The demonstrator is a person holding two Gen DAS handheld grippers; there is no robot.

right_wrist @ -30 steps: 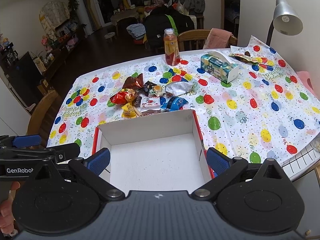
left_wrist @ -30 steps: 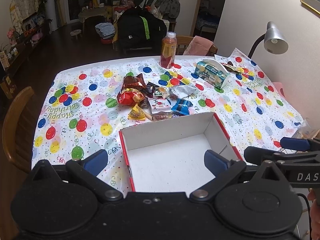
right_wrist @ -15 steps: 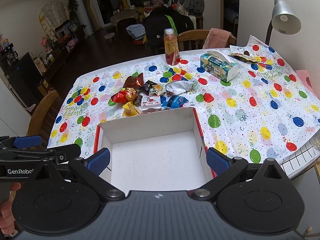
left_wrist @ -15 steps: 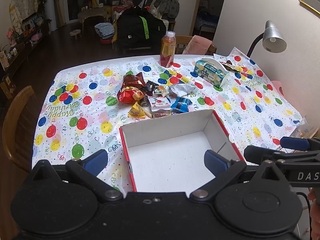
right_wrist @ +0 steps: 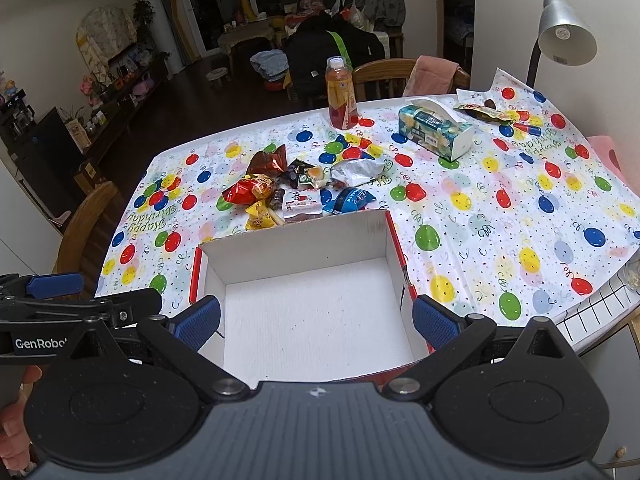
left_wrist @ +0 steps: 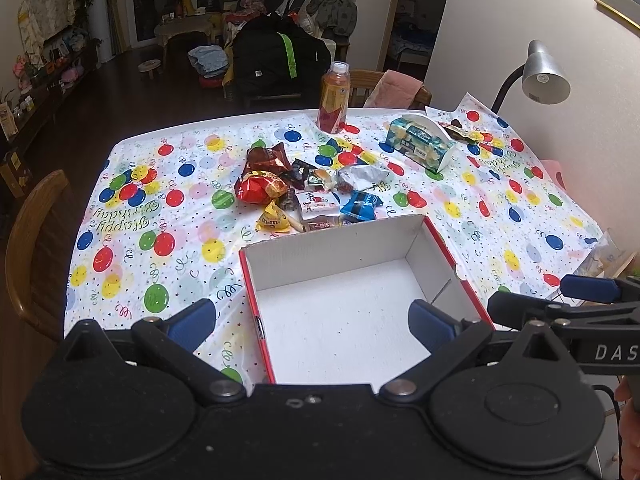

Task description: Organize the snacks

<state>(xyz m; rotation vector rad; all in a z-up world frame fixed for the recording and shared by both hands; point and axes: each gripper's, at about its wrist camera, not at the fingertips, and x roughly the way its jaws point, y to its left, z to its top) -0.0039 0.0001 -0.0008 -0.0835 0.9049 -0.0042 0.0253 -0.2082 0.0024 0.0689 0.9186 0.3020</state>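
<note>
Above the near edge of the table [left_wrist: 132, 264], left gripper [left_wrist: 312, 318] and right gripper [right_wrist: 316, 318] both hang wide apart, holding nothing. Just beyond them the box [right_wrist: 296, 246] sits with nothing inside. Past its far wall lies the snack pile [left_wrist: 308, 192], touching or nearly touching the box. Judgement: no snack packed yet; all sorting remains.

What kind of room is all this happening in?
Most likely a lived-in home dining and living area: a table under a balloon-print "Happy Birthday" tablecloth, wooden dining chairs, a grey gooseneck desk lamp, and clutter on the dark wooden floor behind.
</note>
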